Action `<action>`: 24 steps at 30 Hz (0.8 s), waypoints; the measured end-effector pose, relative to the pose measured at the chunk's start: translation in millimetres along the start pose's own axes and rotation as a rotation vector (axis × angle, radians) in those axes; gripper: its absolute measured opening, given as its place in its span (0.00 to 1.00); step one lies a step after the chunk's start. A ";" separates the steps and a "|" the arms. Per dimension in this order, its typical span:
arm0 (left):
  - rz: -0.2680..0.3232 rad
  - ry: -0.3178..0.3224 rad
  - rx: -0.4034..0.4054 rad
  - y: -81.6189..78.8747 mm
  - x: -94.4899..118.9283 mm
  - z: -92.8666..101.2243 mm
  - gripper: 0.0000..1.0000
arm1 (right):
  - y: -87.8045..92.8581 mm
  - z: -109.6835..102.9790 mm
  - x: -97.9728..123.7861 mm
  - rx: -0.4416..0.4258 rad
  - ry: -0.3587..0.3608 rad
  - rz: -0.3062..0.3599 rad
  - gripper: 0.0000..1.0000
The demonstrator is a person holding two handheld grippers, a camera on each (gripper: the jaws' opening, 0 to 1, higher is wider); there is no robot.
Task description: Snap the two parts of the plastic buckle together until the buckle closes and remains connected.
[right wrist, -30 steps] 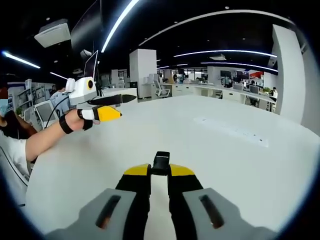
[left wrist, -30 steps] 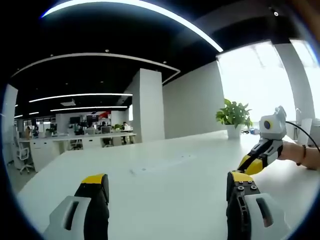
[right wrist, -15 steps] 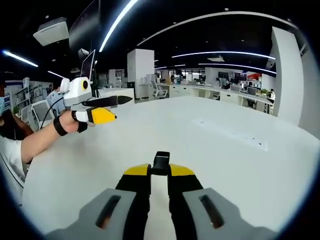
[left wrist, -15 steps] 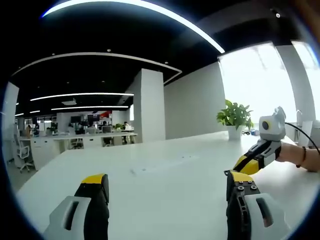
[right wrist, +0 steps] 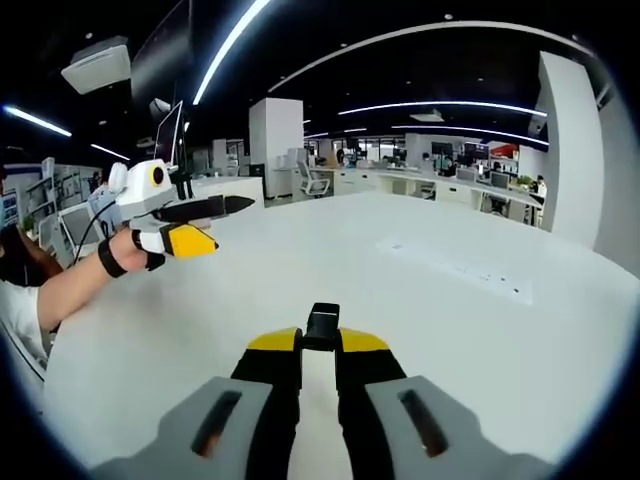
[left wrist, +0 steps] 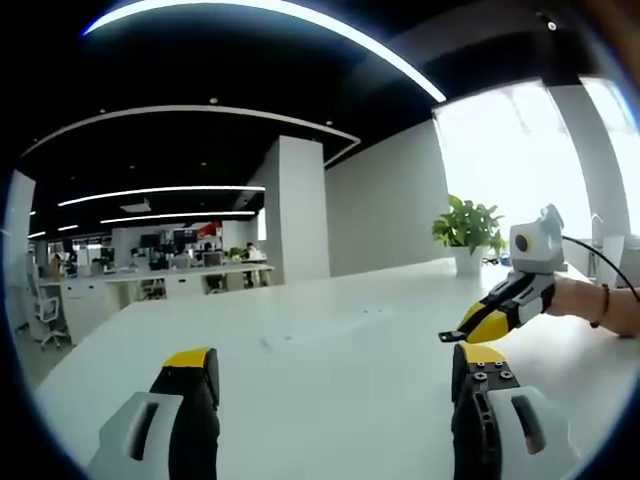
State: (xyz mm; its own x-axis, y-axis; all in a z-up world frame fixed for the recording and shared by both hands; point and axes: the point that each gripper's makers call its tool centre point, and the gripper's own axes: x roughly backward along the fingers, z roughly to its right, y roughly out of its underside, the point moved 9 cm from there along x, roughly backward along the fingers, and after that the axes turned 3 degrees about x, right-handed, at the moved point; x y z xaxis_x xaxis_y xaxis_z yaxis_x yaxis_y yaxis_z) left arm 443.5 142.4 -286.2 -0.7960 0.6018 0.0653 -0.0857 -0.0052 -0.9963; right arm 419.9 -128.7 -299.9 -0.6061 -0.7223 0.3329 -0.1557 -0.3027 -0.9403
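**One buckle half clamped, other gripper empty**

Left gripper view: we find the jaws of the left gripper (left wrist: 335,385) standing wide apart over the white table (left wrist: 330,350), with nothing between them. The right gripper (left wrist: 470,331) enters beyond the potted plant (left wrist: 467,232), a small dark piece at its tip.

Right gripper view: the jaws are closed together on a black buckle part (right wrist: 322,326), small, blocky and held upright above the table, we judge for mating. We cannot locate the second half.
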 end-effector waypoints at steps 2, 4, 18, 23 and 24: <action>0.006 -0.001 0.007 -1.2 0.1 -1.8 0.99 | -1.2 0.9 -2.0 0.000 0.002 0.002 0.11; 0.009 0.000 0.016 -1.3 0.8 -0.3 0.99 | -1.6 0.9 -3.5 -0.001 0.000 0.000 0.11; 0.004 -0.003 0.008 1.0 3.8 8.5 0.99 | -9.6 -6.5 -23.0 -0.013 0.005 0.010 0.11; 0.006 -0.001 0.008 1.7 4.5 10.6 0.98 | -13.4 -3.3 -27.0 -0.012 0.002 0.010 0.11; 0.005 0.000 0.007 2.2 4.6 11.1 0.98 | -13.7 -3.9 -27.1 -0.011 0.003 0.016 0.11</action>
State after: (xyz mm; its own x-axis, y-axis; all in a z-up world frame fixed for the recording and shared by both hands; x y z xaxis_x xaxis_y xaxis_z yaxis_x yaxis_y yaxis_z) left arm 433.0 136.3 -287.5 -0.7967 0.6014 0.0598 -0.0853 -0.0138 -0.9963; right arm 435.4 -102.5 -296.4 -0.6112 -0.7250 0.3174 -0.1544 -0.2840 -0.9463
